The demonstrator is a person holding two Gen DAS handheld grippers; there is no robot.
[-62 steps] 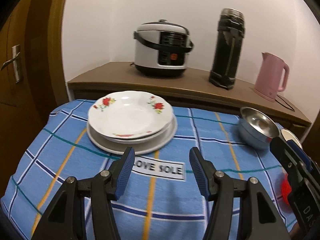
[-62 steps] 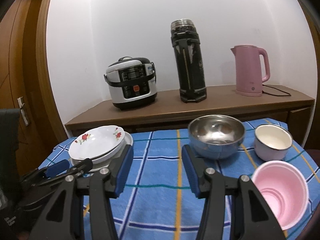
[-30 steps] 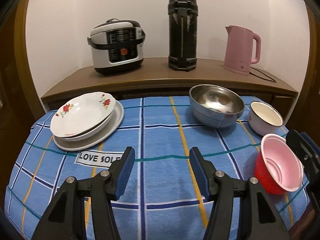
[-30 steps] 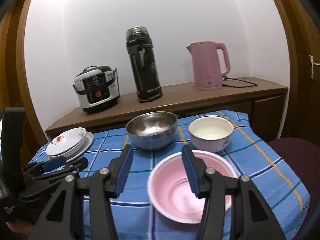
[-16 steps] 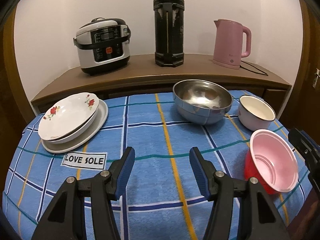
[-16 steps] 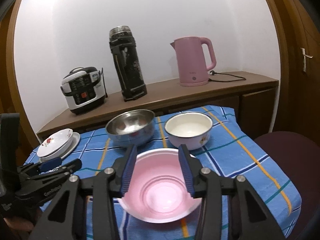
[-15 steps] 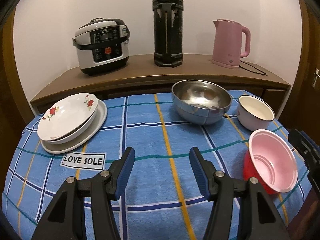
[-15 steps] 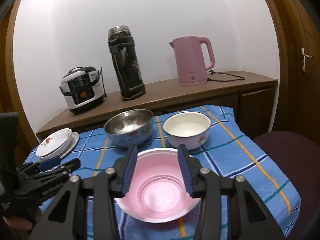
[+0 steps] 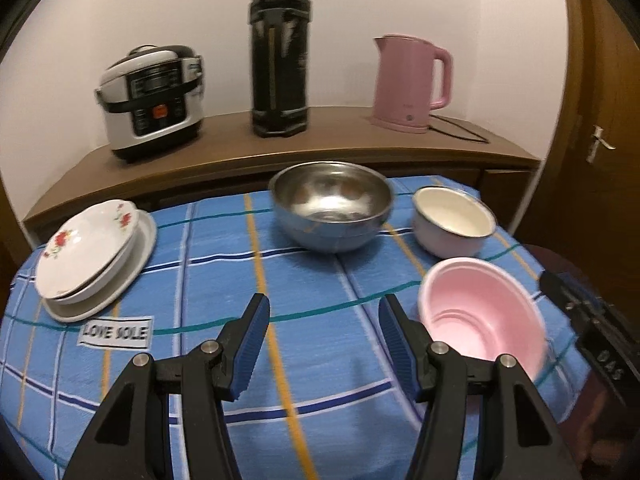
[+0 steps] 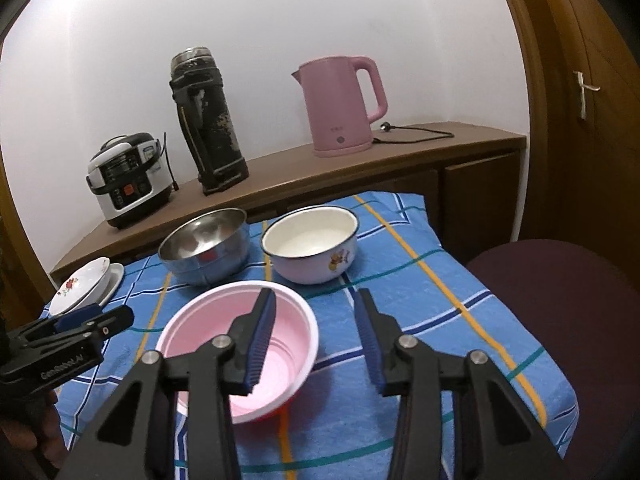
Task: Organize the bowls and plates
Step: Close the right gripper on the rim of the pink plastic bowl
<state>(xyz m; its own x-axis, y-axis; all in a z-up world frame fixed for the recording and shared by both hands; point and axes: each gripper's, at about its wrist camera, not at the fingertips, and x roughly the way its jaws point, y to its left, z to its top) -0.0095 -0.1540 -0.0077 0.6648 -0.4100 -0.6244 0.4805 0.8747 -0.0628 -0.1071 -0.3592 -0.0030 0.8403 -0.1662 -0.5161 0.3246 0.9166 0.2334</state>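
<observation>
Right gripper [image 10: 316, 336]: jaws closing astride the right rim of the pink bowl [image 10: 240, 344]; pads seemingly not yet pressing it.
Left gripper [image 9: 322, 340]: jaws open, empty, over bare cloth.
Desk [image 9: 320, 420]: widest free cloth lies near and centre.
Far row: steel bowl [image 9: 330, 206], white enamel bowl [image 9: 454, 222] to its right; plates [image 9: 90, 252] stacked at the far left edge.
Right view only: chair [image 10: 560, 300] right of the desk's edge.

Three bowls: one shiny steel bowl [image 9: 331, 204], one white enamel bowl [image 9: 452, 222], one pink plastic bowl [image 9: 480, 316]; three stacked white plates [image 9: 94, 254]; three appliances.
</observation>
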